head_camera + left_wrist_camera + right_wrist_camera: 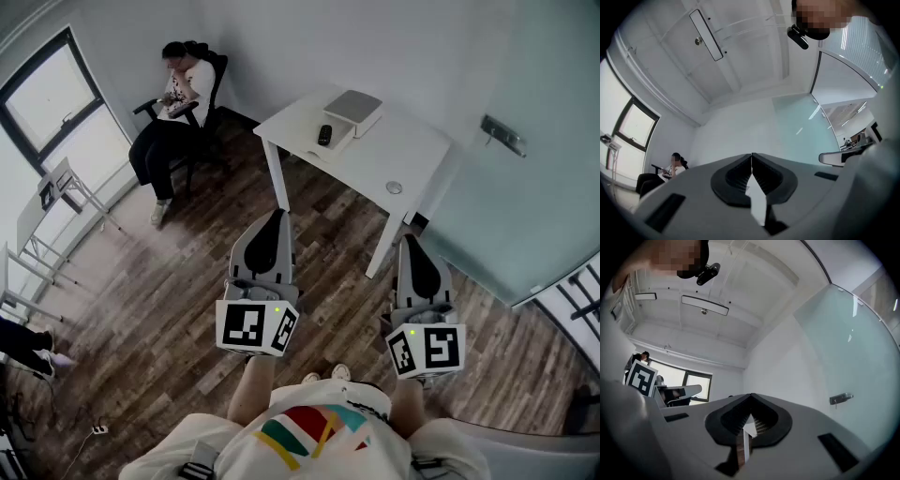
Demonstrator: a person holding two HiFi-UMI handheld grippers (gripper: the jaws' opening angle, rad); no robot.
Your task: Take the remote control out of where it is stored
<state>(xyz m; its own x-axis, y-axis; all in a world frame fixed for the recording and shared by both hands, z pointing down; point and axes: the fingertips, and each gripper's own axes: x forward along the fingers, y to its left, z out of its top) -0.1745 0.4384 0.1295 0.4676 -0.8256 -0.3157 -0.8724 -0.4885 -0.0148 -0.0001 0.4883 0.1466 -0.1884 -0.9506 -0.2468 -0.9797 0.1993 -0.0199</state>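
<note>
Remote control (pixel 324 134) is seen in the head view as a small dark oblong lying on the low white part of a storage box (pixel 354 111), just beside the box's raised grey-topped part, at the far end of a white table (pixel 375 164). It is touched by neither gripper and lies well apart from both, beyond their tips. The left gripper (pixel 277 216) is held up over the wooden floor (pixel 169 281), short of the table's near-left corner, with its marker cube (pixel 255 325) towards the person. In the left gripper view its black ribbed fingers (pixel 737 176) are pressed together at the tip, with nothing between them, and only wall, ceiling and glass partition are seen past them. The right gripper (pixel 410 241) is held beside the table's near leg, its marker cube (pixel 427 349) also turned towards the person. In the right gripper view its fingers (pixel 727 420) are likewise brought together on nothing, and a door handle (pixel 841 398) on the glass wall is seen to one side. A small round disc (pixel 395 187) lies on the near part of the tabletop, apart from the box. A seated person (pixel 173 103) is seen on a dark chair beyond the table's left end, near the window.
</note>
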